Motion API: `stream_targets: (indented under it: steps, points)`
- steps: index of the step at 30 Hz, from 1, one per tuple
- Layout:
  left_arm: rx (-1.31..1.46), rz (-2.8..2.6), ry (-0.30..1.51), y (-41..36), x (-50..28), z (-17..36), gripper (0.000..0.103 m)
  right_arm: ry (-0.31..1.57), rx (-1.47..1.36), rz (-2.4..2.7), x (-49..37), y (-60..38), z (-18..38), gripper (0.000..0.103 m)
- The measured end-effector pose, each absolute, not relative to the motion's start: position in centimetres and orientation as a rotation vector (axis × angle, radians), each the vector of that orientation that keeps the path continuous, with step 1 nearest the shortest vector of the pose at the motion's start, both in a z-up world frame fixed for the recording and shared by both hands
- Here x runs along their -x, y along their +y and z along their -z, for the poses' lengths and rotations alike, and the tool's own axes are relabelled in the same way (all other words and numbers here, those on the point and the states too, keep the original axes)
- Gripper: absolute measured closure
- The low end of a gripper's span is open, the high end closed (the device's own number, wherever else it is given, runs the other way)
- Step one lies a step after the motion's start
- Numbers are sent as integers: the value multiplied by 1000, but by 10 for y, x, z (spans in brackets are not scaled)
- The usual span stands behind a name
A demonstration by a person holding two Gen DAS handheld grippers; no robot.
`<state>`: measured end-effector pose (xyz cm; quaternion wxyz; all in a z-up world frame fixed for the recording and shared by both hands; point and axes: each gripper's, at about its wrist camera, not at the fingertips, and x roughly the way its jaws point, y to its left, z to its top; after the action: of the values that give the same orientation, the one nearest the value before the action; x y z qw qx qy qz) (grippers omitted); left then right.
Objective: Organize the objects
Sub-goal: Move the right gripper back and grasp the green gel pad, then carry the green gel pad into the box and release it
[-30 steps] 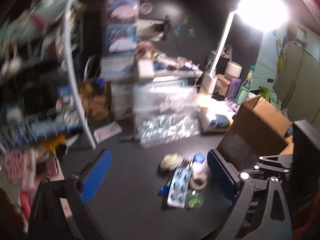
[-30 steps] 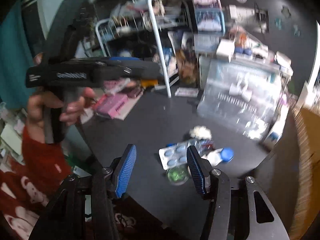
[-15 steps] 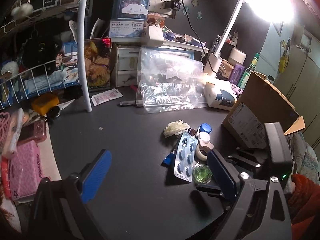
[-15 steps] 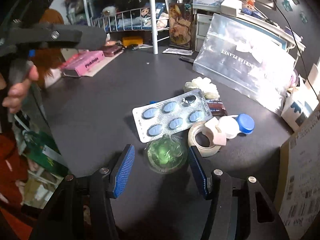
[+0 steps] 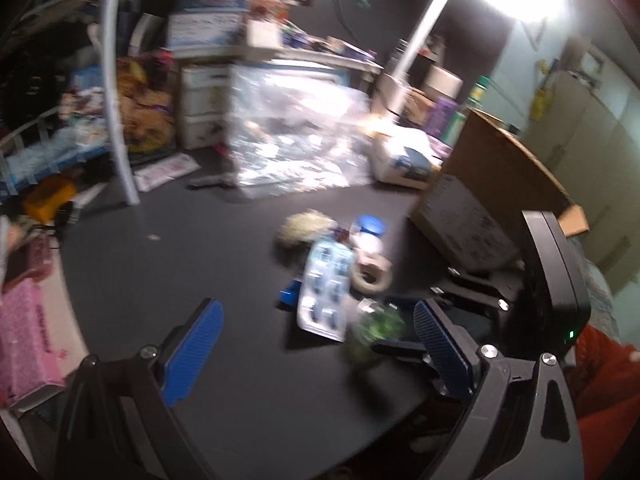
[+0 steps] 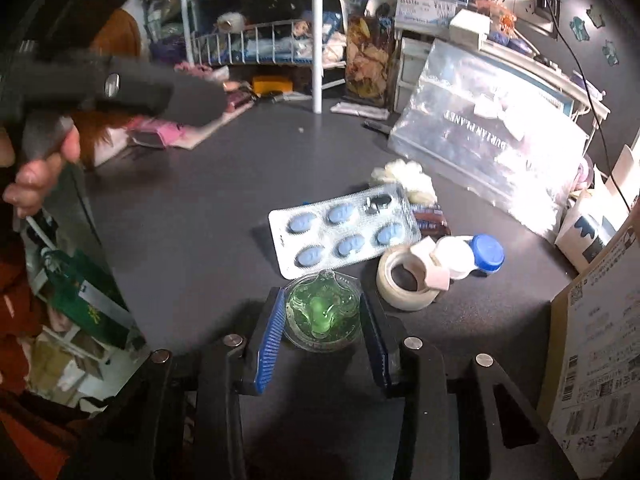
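A small clear cup with green gel [image 6: 322,316] sits on the dark table between the blue pads of my right gripper [image 6: 322,322], which is shut on it. Behind it lie a blister pack of blue pills [image 6: 344,230], a roll of tape [image 6: 406,280], a white bottle with a blue cap [image 6: 470,254] and a white flower [image 6: 404,178]. My left gripper [image 5: 316,350] is open and empty above the table, left of the same pile: blister pack [image 5: 326,290], green cup [image 5: 376,330], tape [image 5: 370,272].
A clear zip bag [image 6: 492,148] leans at the back. A cardboard box [image 5: 492,204] stands at the right. A white pole [image 6: 317,36] and wire shelves [image 6: 256,44] are at the back left. A pink box [image 5: 24,328] lies on the left edge.
My right gripper has moved forward and closed on the green gel cup. The left gripper has shifted and its view is blurred.
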<state>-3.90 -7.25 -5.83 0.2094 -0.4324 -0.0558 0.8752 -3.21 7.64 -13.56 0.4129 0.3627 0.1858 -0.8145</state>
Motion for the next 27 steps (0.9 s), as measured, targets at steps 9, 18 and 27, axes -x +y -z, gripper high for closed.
stream_targets:
  steps: [9, 18, 27]
  points:
    - [1212, -2167, -248, -57, 47, 23, 31, 489, -673, 2034, 12, 71, 64, 69]
    - [1158, -2129, -248, -44, 59, -21, 63, 509, -518, 2058, 8, 76, 9, 69]
    - [1130, -2096, -174, -7, 86, -56, 68, 518, -505, 2137, 22, 99, -22, 69]
